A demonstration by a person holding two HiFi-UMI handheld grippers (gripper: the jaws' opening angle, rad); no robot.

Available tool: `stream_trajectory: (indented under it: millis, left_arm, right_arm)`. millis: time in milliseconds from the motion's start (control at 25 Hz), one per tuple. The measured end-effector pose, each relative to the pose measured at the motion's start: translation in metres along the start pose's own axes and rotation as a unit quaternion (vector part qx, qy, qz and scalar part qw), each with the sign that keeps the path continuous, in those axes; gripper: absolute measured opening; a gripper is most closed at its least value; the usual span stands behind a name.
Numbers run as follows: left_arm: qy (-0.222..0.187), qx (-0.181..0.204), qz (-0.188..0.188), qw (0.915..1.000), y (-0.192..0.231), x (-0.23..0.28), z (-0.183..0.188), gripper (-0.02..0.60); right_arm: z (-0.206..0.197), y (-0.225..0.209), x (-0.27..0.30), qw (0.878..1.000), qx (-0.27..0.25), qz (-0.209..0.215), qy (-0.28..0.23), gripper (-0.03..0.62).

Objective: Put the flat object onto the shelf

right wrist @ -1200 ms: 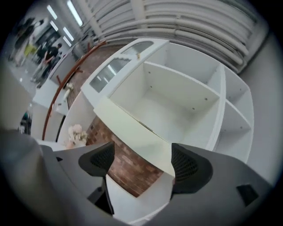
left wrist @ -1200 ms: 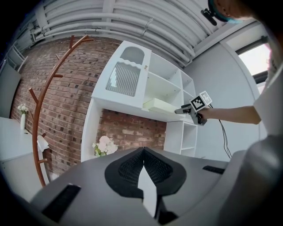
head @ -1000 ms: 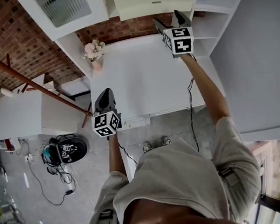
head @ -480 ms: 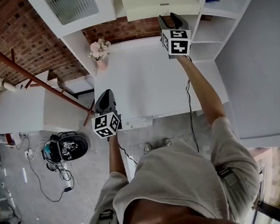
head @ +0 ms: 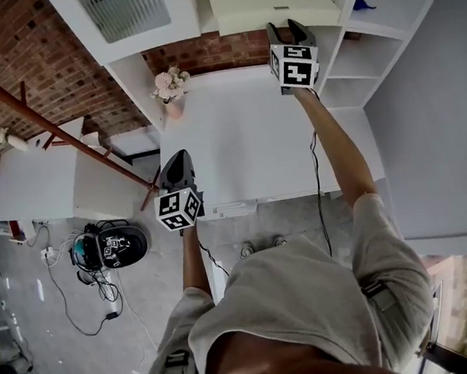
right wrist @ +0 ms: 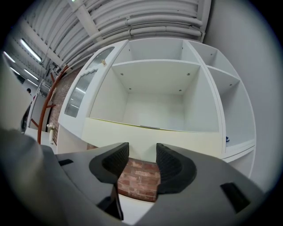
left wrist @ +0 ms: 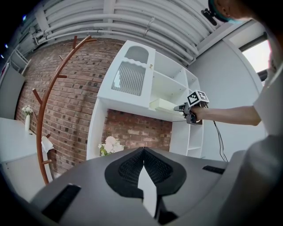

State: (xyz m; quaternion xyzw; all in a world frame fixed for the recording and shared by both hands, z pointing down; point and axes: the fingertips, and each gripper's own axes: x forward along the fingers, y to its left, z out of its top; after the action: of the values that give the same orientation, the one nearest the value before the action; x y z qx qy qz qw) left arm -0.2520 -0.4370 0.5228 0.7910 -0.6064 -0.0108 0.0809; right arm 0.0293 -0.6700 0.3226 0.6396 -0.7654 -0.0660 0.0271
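Note:
The flat object (head: 267, 0) is a cream slab lying on the white shelf (head: 328, 22); it also shows in the left gripper view (left wrist: 162, 105) and fills the shelf's front in the right gripper view (right wrist: 150, 134). My right gripper (head: 285, 25) is raised just below its front edge, a little apart from it. Its jaws stand partly open (right wrist: 142, 154) with only the brick wall showing between them. My left gripper (head: 176, 157) hangs low over the white table (head: 245, 139), shut with nothing in it (left wrist: 143, 150).
A vase of pale flowers (head: 170, 87) stands at the table's back left. Narrow side shelves (head: 364, 50) rise at the right, one with a blue item (head: 361, 2). A slatted cabinet door (head: 125, 10) is left of the shelf. A red coat rack (head: 42, 120) and a floor device (head: 111, 248) are at left.
The right gripper's jaws have narrowed from wide apart to partly open, staying near the slab's front edge. The left gripper has held still.

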Motion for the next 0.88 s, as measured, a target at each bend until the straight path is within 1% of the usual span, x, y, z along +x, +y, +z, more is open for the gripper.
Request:
stream_trajectory:
  millis: [320,560,720,880]
  left_arm:
    - [0.001,-0.001,0.013,0.9999,0.014,0.010,-0.001,0.015]
    - [0.001,0.000,0.016,0.9999,0.023,0.013,0.001,0.015]
    - [0.000,0.002,0.010,0.9999,0.019,0.017,0.003,0.015]
    - [-0.001,0.005,0.002,1.0000,0.011,0.017,0.004,0.015]
  right_arm:
    - [-0.004,0.001,0.032,1.000,0.004,-0.008,0.006,0.207]
    - [-0.003,0.004,0.034,1.000,-0.007,-0.021,-0.011,0.209]
    - [-0.004,0.005,0.034,1.000,-0.017,-0.013,-0.010,0.206]
    - [-0.005,0.006,0.025,1.000,-0.021,0.012,-0.013,0.200]
